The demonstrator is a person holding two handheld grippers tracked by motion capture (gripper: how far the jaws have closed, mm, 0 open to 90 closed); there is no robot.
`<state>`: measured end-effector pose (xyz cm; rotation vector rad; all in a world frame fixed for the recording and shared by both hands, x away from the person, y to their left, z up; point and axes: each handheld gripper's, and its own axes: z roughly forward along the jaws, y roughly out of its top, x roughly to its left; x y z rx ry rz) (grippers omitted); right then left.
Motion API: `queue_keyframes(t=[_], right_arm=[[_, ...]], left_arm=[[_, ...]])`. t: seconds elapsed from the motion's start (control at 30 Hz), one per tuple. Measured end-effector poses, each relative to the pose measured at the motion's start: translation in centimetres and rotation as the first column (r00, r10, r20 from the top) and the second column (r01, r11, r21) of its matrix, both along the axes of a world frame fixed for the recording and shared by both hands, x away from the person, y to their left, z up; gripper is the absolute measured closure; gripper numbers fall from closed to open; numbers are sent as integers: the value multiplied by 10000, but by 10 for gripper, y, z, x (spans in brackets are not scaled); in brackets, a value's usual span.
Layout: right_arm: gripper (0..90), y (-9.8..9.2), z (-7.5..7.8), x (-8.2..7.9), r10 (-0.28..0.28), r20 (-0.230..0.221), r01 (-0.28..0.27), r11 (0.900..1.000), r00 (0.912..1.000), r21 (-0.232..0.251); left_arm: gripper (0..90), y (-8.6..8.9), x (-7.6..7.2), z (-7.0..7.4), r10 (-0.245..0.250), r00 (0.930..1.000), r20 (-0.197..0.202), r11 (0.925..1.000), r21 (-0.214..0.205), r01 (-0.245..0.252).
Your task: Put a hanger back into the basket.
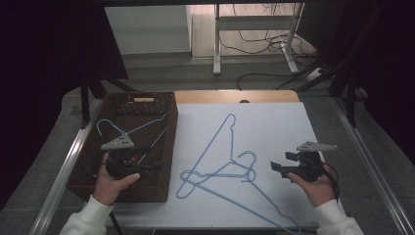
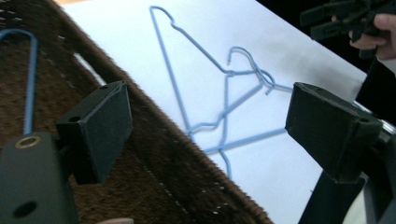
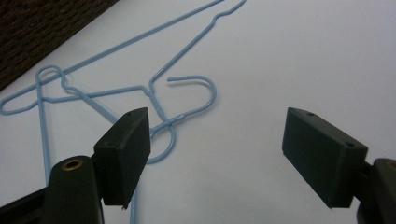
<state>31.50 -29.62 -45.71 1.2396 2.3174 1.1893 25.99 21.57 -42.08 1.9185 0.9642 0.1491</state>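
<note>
Two light-blue wire hangers lie tangled on the white sheet [image 1: 274,122]: one hanger [image 1: 215,134] points its long corner away from me, and the other hanger [image 1: 264,197] runs to the near edge. In the right gripper view their hooks [image 3: 205,88] cross just beyond my jaws. A third blue hanger [image 1: 147,125] lies in the brown woven basket [image 1: 169,161]. My left gripper [image 1: 154,165] [image 2: 210,93] hovers over the basket's near right part, open and empty, facing the tangle [image 2: 224,72]. My right gripper [image 1: 280,161] [image 3: 217,121] stands open and empty right of the tangle.
A dark flat keyed object [image 1: 144,103] sits at the basket's far end. A wooden table edge [image 1: 235,96] shows behind the sheet. Metal rails [image 1: 63,166] run along both sides. A desk frame [image 1: 218,44] and floor cables [image 1: 259,44] lie beyond.
</note>
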Motion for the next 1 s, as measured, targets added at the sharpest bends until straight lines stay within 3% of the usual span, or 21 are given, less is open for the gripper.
queue_keyframes(t=[0.67, 1.0], right_arm=[[241, 5, 4, -13, 249, 37, -249, 9997, 9997, -43], [245, 10, 0, -14, 448, -80, -451, 9984, 9990, -354]], left_arm=[[145, -16, -1, -2, -383, 9993, 8, 9991, 193, 382], [149, -17, -2, -4, -302, 9995, -44, 9989, 367, 304]])
